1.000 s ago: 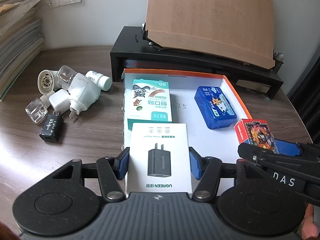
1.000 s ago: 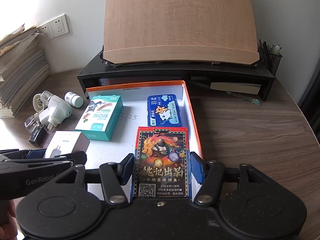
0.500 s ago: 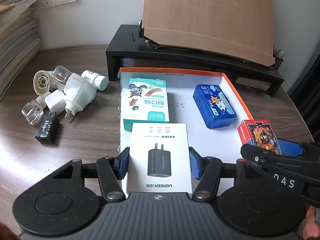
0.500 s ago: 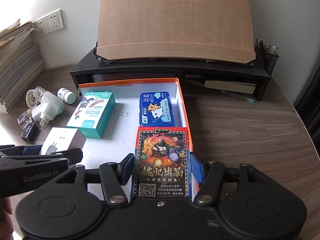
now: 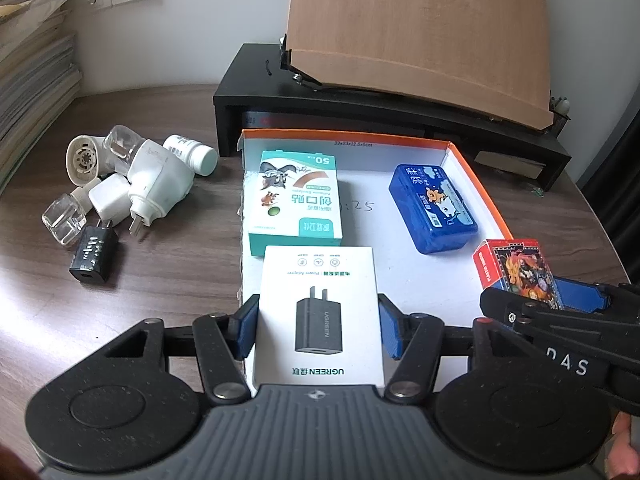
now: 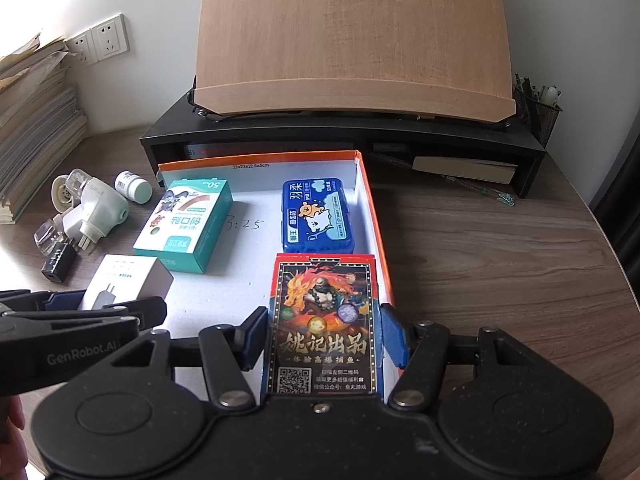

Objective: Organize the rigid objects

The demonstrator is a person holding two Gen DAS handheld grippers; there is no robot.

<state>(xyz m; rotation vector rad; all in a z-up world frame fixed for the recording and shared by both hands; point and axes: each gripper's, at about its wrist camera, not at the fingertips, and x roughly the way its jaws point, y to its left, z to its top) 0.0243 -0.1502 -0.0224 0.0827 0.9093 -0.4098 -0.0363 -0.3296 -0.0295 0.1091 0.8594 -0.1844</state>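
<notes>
My left gripper [image 5: 318, 330] is shut on a white UGREEN charger box [image 5: 320, 316], held over the near left part of the orange-rimmed white tray [image 5: 352, 142]. My right gripper [image 6: 324, 338] is shut on a red card-game box [image 6: 324, 320], held over the tray's near right side [image 6: 378, 232]. Each held box shows in the other wrist view, the card box [image 5: 516, 268] and the charger box [image 6: 128, 284]. A teal bandage box [image 5: 298, 200] and a blue tin [image 5: 432, 208] lie in the tray.
A heap of white plugs, a black charger [image 5: 94, 260], clear cubes and a white bottle [image 5: 192, 154] lies left of the tray. A black monitor riser [image 5: 360, 108] with a tilted wooden board [image 5: 420, 28] stands behind. Paper stacks [image 5: 32, 68] rise at the far left.
Both grippers have drawn slightly back toward the near side with their boxes still held. The things in the tray and on the table have not moved.
</notes>
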